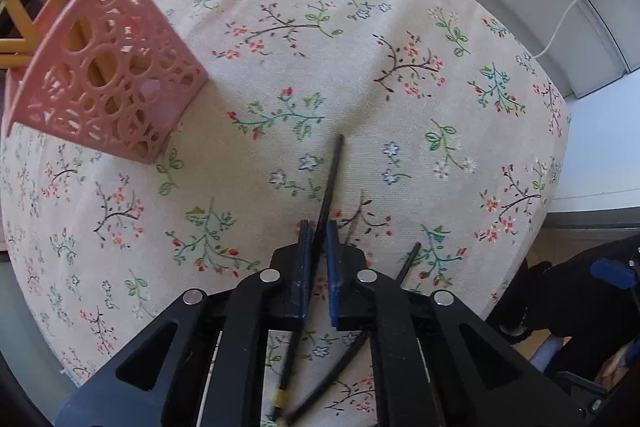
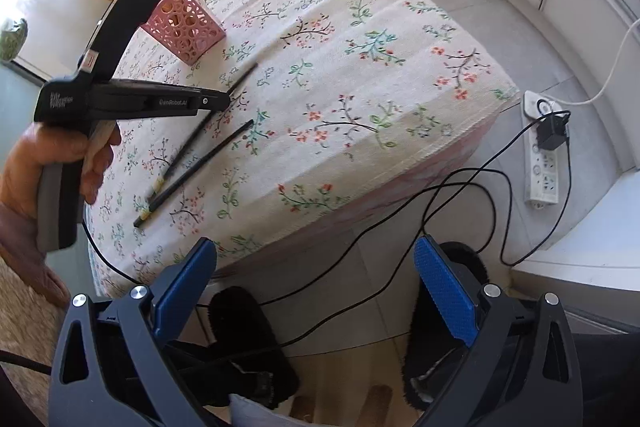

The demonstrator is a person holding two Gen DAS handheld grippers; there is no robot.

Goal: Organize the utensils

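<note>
Two black chopsticks lie on the floral tablecloth (image 1: 360, 67). My left gripper (image 1: 319, 227) is shut on one black chopstick (image 1: 332, 171), whose tip points forward past the fingers. The second chopstick (image 1: 408, 261) lies just to the right of it. In the right wrist view the left gripper (image 2: 224, 99) grips the upper chopstick (image 2: 240, 77), and the second chopstick (image 2: 200, 163) lies beside it. A pink perforated holder (image 1: 108, 83) with several wooden chopsticks stands at the far left; it also shows in the right wrist view (image 2: 184, 27). My right gripper (image 2: 316, 267) is open and empty, off the table's near edge.
A power strip (image 2: 542, 155) with a plugged adapter and black cables (image 2: 460, 179) lies on the tiled floor to the right. Black slippers (image 2: 248, 339) are below my right gripper. The table's edge (image 2: 360, 211) drops off close in front.
</note>
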